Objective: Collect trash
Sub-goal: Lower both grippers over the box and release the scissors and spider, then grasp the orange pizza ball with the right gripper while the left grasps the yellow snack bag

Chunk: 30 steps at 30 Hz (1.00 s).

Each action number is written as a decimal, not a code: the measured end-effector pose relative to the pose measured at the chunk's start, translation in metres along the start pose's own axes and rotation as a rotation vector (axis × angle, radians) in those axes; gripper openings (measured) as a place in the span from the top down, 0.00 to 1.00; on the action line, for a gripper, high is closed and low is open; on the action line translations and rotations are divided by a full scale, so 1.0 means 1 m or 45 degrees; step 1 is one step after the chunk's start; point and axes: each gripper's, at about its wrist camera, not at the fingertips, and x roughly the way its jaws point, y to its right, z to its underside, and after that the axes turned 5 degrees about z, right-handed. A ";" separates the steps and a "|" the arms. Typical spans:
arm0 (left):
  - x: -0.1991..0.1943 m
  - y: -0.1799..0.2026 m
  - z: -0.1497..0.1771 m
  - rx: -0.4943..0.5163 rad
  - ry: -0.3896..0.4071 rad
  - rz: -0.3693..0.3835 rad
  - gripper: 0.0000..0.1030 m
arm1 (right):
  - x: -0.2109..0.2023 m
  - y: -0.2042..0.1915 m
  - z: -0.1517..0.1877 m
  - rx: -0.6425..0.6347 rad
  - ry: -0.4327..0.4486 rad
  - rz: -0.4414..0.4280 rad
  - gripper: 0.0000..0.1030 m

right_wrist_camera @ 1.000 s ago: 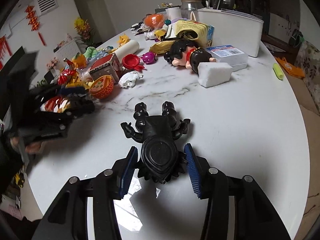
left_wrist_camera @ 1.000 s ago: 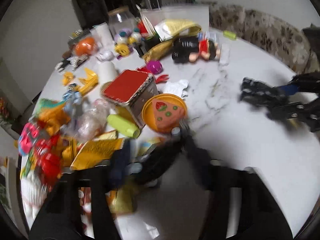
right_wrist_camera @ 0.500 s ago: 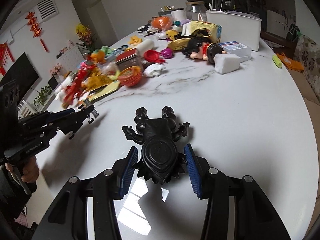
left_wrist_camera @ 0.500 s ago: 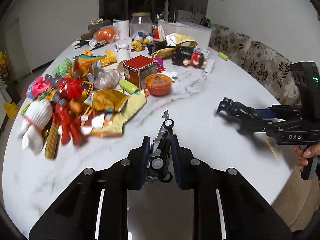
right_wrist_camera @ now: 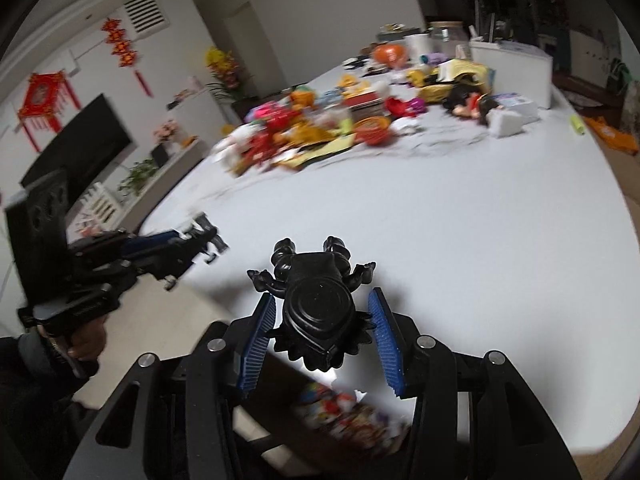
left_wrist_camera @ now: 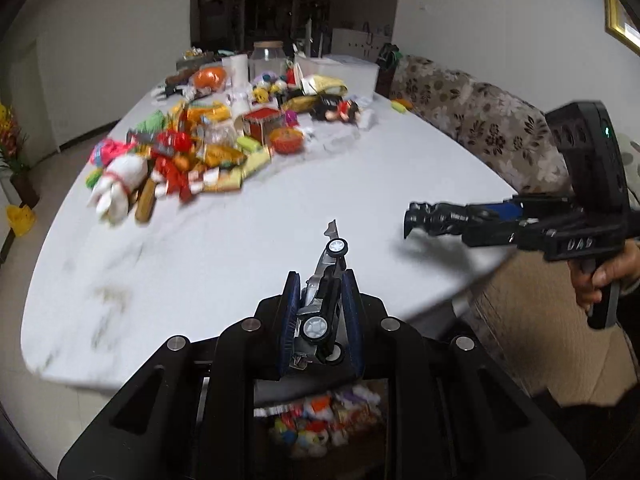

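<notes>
The white marble table [left_wrist_camera: 224,240] carries a heap of bright toys and wrappers [left_wrist_camera: 192,156] toward its far side. Above the table's near edge, the right gripper [right_wrist_camera: 320,336] clasps a glossy black beetle-like toy [right_wrist_camera: 316,312] with hooked legs and horns, its blue pads against the body. Beside it, over the same edge, the left gripper [left_wrist_camera: 320,312] pinches a small silver-and-black toy car [left_wrist_camera: 322,304], white wheels showing, nose pointing toward the heap.

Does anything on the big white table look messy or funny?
Yes. A jumbled heap of colourful toys and wrappers sprawls across the far left of the white marble table, and a black-haired doll lies tipped on its side.
</notes>
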 end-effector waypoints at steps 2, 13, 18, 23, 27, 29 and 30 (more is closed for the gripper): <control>-0.010 0.004 0.014 0.000 -0.028 -0.011 0.79 | -0.011 -0.012 0.013 0.004 -0.033 -0.070 0.54; 0.018 -0.004 0.093 -0.043 -0.276 -0.042 0.17 | 0.026 -0.040 0.079 -0.042 -0.304 -0.110 0.30; 0.008 -0.031 0.068 -0.128 -0.147 -0.057 0.17 | 0.011 -0.029 0.025 -0.040 -0.086 -0.079 0.26; 0.015 -0.055 0.012 -0.213 0.036 -0.081 0.16 | 0.059 -0.009 -0.079 -0.108 0.144 0.180 0.26; 0.031 -0.070 -0.017 -0.273 0.093 -0.126 0.16 | 0.123 0.011 -0.145 -0.082 0.136 0.278 0.32; 0.038 -0.077 -0.026 -0.308 0.096 -0.128 0.16 | 0.154 0.028 -0.168 -0.004 0.093 0.272 0.36; 0.041 -0.079 -0.030 -0.320 0.099 -0.119 0.16 | 0.163 0.036 -0.172 0.023 0.070 0.272 0.36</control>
